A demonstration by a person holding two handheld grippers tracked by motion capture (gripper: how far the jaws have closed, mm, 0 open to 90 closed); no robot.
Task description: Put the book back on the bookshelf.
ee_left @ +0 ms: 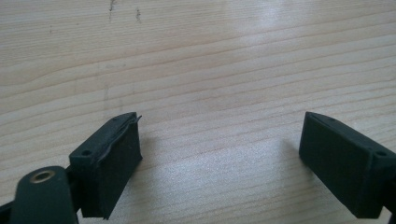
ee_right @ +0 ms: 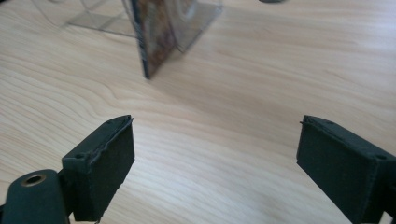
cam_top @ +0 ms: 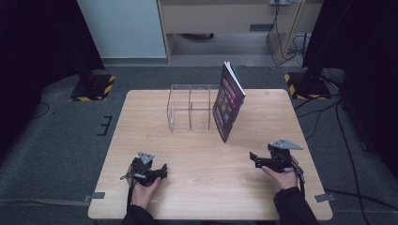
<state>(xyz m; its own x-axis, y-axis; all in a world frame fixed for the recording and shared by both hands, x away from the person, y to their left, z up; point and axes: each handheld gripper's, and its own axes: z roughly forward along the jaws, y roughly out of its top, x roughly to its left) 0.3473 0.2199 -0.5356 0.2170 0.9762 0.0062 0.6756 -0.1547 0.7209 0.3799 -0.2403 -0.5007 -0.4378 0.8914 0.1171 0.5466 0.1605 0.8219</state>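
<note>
Clear acrylic rack w/ book leaning inside.

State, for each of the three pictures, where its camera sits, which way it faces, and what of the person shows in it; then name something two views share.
High view: above the near edge, facing forward and down on the table; both hands, left tongs, right tongs.
Left gripper view: on the left tongs, facing bare wood; open jaws.
Right gripper view: on the right tongs, facing the leaning book; open jaws.
Shared: book and clear rack, high and right gripper views.

Book cover print — illegible
</note>
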